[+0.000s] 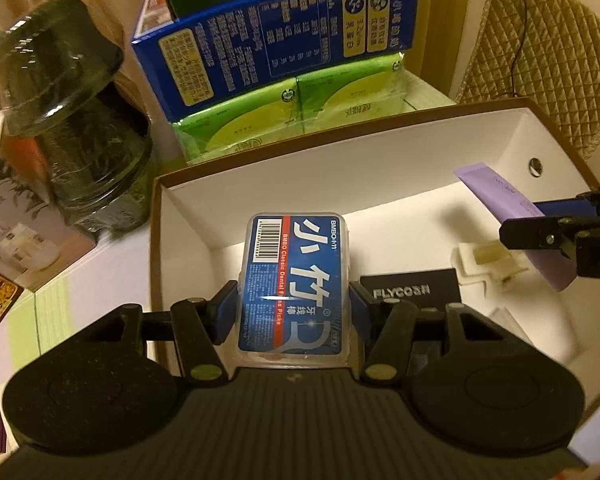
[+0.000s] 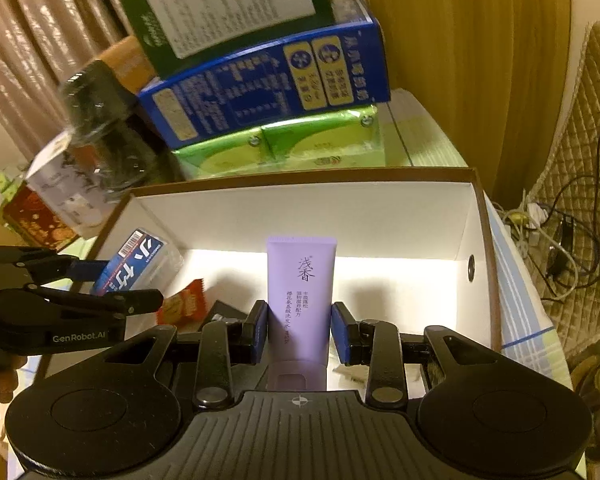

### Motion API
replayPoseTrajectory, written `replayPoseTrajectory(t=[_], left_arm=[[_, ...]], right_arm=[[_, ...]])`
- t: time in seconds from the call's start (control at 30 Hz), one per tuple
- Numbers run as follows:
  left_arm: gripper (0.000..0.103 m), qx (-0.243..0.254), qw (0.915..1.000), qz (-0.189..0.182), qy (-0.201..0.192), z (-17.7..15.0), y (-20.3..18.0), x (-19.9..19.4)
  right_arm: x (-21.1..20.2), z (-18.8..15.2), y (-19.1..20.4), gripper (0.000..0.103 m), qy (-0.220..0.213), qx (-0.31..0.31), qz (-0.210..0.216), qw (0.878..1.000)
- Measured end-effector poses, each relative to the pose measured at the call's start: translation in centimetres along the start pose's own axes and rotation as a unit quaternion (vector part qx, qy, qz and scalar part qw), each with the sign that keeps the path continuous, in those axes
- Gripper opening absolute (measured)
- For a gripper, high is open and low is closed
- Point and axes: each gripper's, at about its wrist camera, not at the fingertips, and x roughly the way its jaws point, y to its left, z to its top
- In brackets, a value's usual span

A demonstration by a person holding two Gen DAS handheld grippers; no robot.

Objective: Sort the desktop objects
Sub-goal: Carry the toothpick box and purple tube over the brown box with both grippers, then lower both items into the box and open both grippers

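My left gripper [image 1: 292, 314] is shut on a clear floss-pick box with a blue label [image 1: 296, 280] and holds it over the left part of the open white box [image 1: 340, 172]. My right gripper [image 2: 299, 332] is shut on a purple tube [image 2: 300, 292] and holds it over the same white box [image 2: 340, 208]. The tube [image 1: 512, 208] and right gripper [image 1: 548, 220] show at the right of the left wrist view. The floss box [image 2: 130, 266] and left gripper [image 2: 112, 284] show at the left of the right wrist view.
Inside the box lie a black FLYCO case [image 1: 412, 290], a clear plastic piece [image 1: 488, 260] and an orange snack packet [image 2: 182, 304]. Behind it stand green packs [image 1: 292, 112], a blue carton [image 1: 276, 48] and wrapped dark jars [image 1: 72, 120]. Cables [image 2: 556, 248] lie right.
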Motion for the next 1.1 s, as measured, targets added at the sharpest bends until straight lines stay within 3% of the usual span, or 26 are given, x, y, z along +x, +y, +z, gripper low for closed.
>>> replayPoseTrajectory(t=[0.37, 0.83, 1.1], left_arm=[[0.053, -0.005, 0.9999, -0.006, 0.012, 1.8, 0.4, 3.2], [0.059, -0.016, 0.9998, -0.012, -0.001, 2.1, 1.0, 3.1], [0.066, -0.026, 0.9996, -0.008, -0.007, 1.7, 1.6, 2.5]], right_arm=[[3.0, 0.2, -0.4, 0.031, 0.020, 0.020, -0.008, 1.000], [4.6, 0.8, -0.4, 0.031, 0.029, 0.019, -0.006, 0.999], [3.9, 1.0, -0.7, 0.035, -0.021, 0.033, 0.019, 0.999]])
